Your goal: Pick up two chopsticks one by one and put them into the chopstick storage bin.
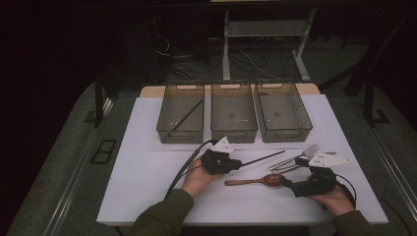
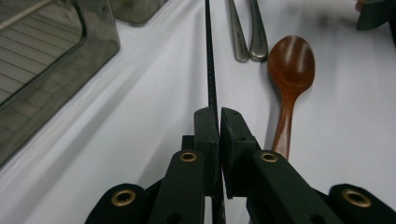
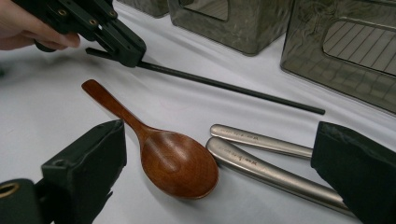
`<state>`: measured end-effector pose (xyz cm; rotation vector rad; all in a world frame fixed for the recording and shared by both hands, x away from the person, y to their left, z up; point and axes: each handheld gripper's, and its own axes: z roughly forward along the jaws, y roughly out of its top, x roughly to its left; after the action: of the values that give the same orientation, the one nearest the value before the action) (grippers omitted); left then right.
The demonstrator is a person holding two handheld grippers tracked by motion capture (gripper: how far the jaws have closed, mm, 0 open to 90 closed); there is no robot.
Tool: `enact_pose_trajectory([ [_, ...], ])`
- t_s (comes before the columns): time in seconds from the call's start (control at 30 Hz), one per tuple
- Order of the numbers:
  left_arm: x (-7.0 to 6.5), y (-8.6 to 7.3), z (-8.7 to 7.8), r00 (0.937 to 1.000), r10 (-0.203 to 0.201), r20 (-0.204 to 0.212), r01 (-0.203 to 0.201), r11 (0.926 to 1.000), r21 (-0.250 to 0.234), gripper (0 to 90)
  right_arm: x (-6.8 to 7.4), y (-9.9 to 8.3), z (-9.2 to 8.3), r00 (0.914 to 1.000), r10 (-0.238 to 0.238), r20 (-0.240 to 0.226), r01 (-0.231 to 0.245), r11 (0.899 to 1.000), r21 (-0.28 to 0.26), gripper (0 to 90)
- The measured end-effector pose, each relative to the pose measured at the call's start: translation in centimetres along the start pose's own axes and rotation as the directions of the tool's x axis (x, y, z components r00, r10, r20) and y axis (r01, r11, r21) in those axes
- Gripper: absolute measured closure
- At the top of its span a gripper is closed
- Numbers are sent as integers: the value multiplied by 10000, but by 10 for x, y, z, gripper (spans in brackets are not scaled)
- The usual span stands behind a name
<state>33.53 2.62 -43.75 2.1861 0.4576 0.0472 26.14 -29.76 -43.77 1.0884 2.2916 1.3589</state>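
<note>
My left gripper (image 1: 236,164) (image 2: 218,114) (image 3: 132,58) is shut on one end of a thin black chopstick (image 1: 263,158) (image 2: 209,56) (image 3: 233,87), whose far end rests on the white table (image 1: 147,167). A brown wooden spoon (image 1: 255,181) (image 2: 289,74) (image 3: 163,154) lies just right of it. My right gripper (image 1: 286,183) (image 3: 219,163) stands open, its jaws either side of the spoon's bowl and two metal handles (image 3: 261,156) (image 2: 247,32). A metal fork (image 1: 301,154) lies beyond.
Three dark see-through bins stand in a row at the back: the left bin (image 1: 181,114) holds another black chopstick (image 1: 187,116), the middle bin (image 1: 234,113) and right bin (image 1: 284,112) look bare. Table edges run left and right.
</note>
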Motion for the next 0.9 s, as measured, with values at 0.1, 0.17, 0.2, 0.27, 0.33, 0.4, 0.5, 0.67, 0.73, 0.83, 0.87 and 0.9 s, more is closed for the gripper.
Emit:
enact_pose_trajectory([
  [0.1,1,1,-7,10000,-40,10,40,9999,-92,853,0,0,0,10000,-18,-3,18,10000,-10,29],
  [0.17,1,2,-11,10000,-27,38,28,9998,-191,853,0,0,0,10000,2,-10,-2,10000,2,29],
  [0.2,0,2,-13,10000,-37,70,39,9998,-214,853,0,0,0,10000,-3,6,3,10000,-2,29],
  [0.27,0,3,-17,10000,-35,90,37,9997,-253,853,0,0,0,10000,-19,-1,19,10000,-24,29],
  [0.33,-1,4,-20,9999,-45,104,48,9996,-279,853,0,0,0,10000,-9,4,9,10000,-43,29],
  [0.4,-1,4,-24,9999,-72,109,75,9995,-319,853,0,0,0,10000,15,15,-15,10000,-35,29],
  [0.5,0,5,-30,9999,-143,86,145,9994,-323,853,0,0,0,10000,33,17,-33,10000,-47,29],
  [0.67,0,6,-40,9998,-206,31,207,9991,-369,853,0,0,0,10000,-23,-6,23,10000,-61,29],
  [0.73,0,6,-44,9996,-271,49,273,9985,-471,853,-1,0,0,10000,-3,1,3,10000,-65,29],
  [0.83,2,6,-48,9994,-332,61,334,9981,-509,853,0,0,0,10000,5,-1,-5,10000,-35,29],
  [0.87,2,6,-50,9994,-352,52,355,9981,-511,852,0,0,0,10000,5,-4,-5,10000,-21,29],
  [0.9,3,6,-51,9993,-377,65,380,9979,-524,852,0,0,0,10000,7,-2,-7,10000,-18,29],
])
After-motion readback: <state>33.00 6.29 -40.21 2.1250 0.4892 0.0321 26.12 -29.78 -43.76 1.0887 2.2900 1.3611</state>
